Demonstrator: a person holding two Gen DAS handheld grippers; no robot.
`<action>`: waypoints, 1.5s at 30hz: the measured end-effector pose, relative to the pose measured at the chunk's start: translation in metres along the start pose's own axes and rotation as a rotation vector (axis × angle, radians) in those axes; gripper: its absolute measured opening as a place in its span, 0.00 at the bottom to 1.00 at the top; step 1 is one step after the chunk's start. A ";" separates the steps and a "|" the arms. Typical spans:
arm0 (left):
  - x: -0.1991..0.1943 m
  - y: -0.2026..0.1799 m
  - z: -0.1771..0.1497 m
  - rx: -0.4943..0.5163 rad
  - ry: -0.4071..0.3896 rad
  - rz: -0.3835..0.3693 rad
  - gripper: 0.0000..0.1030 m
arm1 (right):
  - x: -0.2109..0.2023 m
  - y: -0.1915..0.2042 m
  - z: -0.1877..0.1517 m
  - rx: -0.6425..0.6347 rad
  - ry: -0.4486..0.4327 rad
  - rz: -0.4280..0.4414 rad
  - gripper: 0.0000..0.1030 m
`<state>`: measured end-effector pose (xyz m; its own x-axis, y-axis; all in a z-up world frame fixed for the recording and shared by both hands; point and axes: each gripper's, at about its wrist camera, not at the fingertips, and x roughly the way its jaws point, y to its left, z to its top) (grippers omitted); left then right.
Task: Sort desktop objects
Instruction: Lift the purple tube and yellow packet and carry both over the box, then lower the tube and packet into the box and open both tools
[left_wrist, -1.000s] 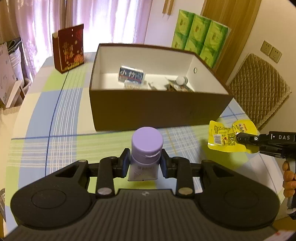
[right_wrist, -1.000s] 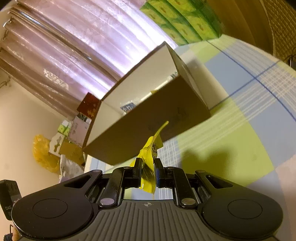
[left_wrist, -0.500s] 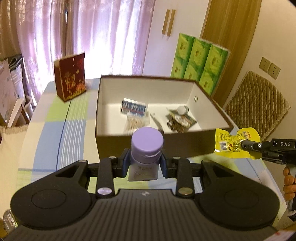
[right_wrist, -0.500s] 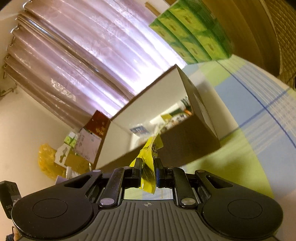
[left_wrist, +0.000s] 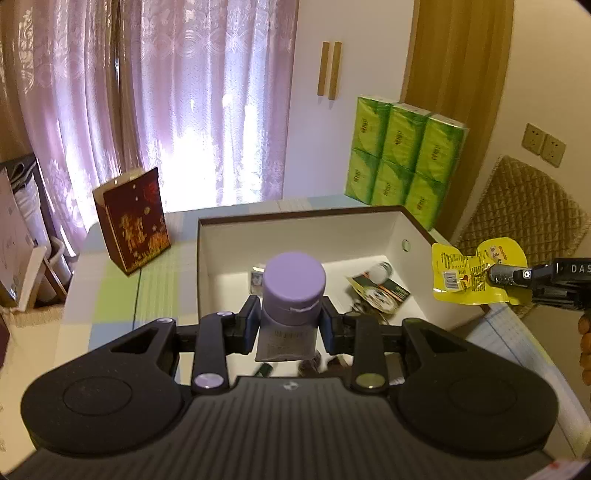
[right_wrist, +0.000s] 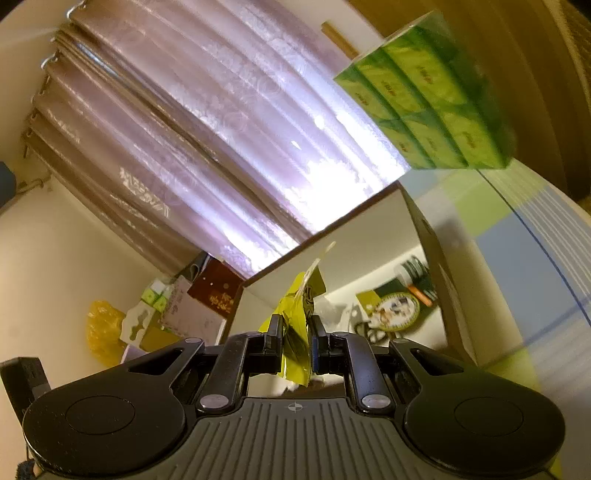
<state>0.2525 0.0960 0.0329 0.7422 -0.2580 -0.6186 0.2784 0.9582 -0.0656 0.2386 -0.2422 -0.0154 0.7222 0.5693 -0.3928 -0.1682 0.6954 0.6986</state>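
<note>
My left gripper is shut on a grey tube with a lilac cap, held upright above the near part of the brown box with a white inside. In the left wrist view my right gripper comes in from the right, shut on a yellow snack packet over the box's right wall. The right wrist view shows that gripper pinching the yellow packet edge-on, with the box below and ahead. Inside the box lie a green-and-white packet, a small white bottle and other small items.
A dark red gift bag stands on the checked tablecloth left of the box. A green tissue multipack sits behind the box. A quilted chair back is at the right. A person's fingers show at the right edge.
Both grippers have risen and moved forward over the box, each keeping its object. The box interior now lies beneath the tube and the yellow packet.
</note>
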 end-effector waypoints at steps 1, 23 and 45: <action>0.006 0.002 0.004 0.007 0.006 0.003 0.27 | 0.007 -0.001 0.004 0.000 0.006 -0.004 0.10; 0.139 0.020 0.016 0.120 0.273 0.077 0.27 | 0.122 -0.026 0.037 0.024 0.154 -0.174 0.10; 0.154 0.021 0.022 0.142 0.253 0.109 0.31 | 0.139 -0.026 0.039 0.019 0.161 -0.211 0.10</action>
<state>0.3863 0.0740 -0.0461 0.6018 -0.0991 -0.7925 0.3014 0.9471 0.1105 0.3690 -0.1984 -0.0651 0.6240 0.4762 -0.6195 -0.0120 0.7986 0.6018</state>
